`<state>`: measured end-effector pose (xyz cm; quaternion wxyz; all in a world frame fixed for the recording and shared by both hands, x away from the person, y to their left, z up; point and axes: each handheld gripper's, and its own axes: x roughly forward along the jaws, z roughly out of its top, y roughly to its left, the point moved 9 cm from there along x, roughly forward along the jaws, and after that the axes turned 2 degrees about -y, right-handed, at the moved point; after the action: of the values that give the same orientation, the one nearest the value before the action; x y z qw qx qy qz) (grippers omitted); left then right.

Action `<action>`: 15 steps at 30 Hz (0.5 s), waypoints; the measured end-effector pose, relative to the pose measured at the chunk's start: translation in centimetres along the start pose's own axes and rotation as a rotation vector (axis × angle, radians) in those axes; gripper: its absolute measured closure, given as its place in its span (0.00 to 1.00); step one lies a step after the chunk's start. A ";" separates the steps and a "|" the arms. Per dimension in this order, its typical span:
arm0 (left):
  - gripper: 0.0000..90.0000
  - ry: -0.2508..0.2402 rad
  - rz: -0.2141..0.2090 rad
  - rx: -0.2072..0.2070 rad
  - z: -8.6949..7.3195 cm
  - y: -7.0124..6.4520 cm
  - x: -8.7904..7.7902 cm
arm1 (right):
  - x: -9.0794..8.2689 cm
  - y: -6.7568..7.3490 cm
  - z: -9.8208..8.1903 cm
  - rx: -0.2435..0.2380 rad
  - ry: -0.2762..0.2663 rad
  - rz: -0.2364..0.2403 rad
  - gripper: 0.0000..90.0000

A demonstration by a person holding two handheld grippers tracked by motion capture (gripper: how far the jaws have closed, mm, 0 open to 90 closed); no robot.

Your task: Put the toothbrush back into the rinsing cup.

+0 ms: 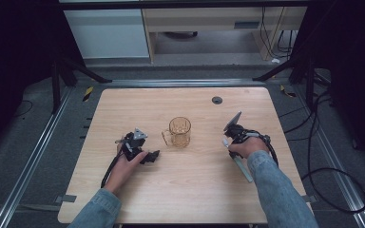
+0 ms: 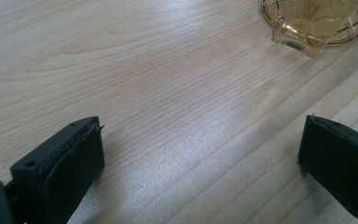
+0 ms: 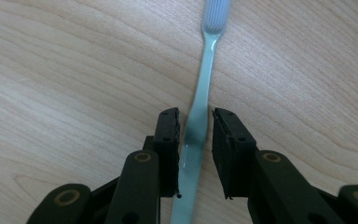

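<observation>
The pale blue-green plastic toothbrush [image 3: 200,100] lies flat on the light wooden table [image 1: 195,190], to the right of the amber, ribbed glass mug [image 1: 179,131], with its handle running back under our right forearm in the high view. In the right gripper view its slim neck passes straight between the two black jaws of our right gripper [image 3: 196,135]. The jaws are nearly together around it; the left one looks to be against the handle, while a thin sliver of wood seems to show by the right one, so we judge the pinch as forming, not yet firm. The brush rests on the wood, not lifted.

The mug stands upright near the middle of the table, well apart from the brush, its handle turned toward our left side. Our left gripper [image 2: 200,154] rests low over bare wood just beside that handle, jaws spread wide with nothing between them.

So we read the work as barely begun: the grasp is being made, and lifting the brush and carrying it, likely into the mug, remains.
</observation>
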<state>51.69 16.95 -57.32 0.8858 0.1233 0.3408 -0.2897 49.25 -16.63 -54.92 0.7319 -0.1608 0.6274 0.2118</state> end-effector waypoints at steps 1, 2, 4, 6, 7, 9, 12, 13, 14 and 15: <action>0.00 0.000 0.000 0.000 0.0 0.0 0.0 | 0.1 -0.1 0.0 -0.001 0.000 0.000 0.80; 0.00 0.000 0.000 0.000 0.0 0.0 0.0 | 0.2 -0.2 0.1 0.000 0.002 -0.002 0.81; 0.00 0.000 -0.001 0.000 0.0 0.0 0.0 | 0.2 -0.2 0.2 0.003 -0.002 -0.001 0.81; 0.00 0.000 -0.001 0.000 0.0 0.0 0.0 | 0.3 -0.2 0.3 0.007 -0.002 0.001 0.81; 0.00 0.000 -0.001 0.000 0.0 0.0 0.0 | 0.3 -0.2 0.3 0.007 -0.002 0.001 0.81; 0.00 0.000 -0.001 0.000 0.0 0.0 0.0 | 0.4 -0.3 0.3 0.001 0.001 0.000 0.81; 0.00 0.000 -0.001 0.000 0.0 0.0 0.0 | 0.5 -0.2 0.3 -0.002 0.005 0.000 0.81; 0.00 0.000 -0.001 0.000 0.0 0.0 0.0 | 0.5 -0.2 0.3 -0.002 0.006 0.000 0.81; 0.00 0.000 -0.001 0.000 0.0 0.0 0.0 | 0.5 -0.2 0.3 0.002 0.008 0.001 0.81; 0.00 0.000 -0.001 0.000 0.0 0.0 0.0 | 0.5 -0.2 0.3 0.002 0.010 -0.001 0.81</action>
<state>51.70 16.94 -57.32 0.8858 0.1231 0.3407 -0.2901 49.71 -16.61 -55.41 0.7289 -0.1613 0.6313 0.2101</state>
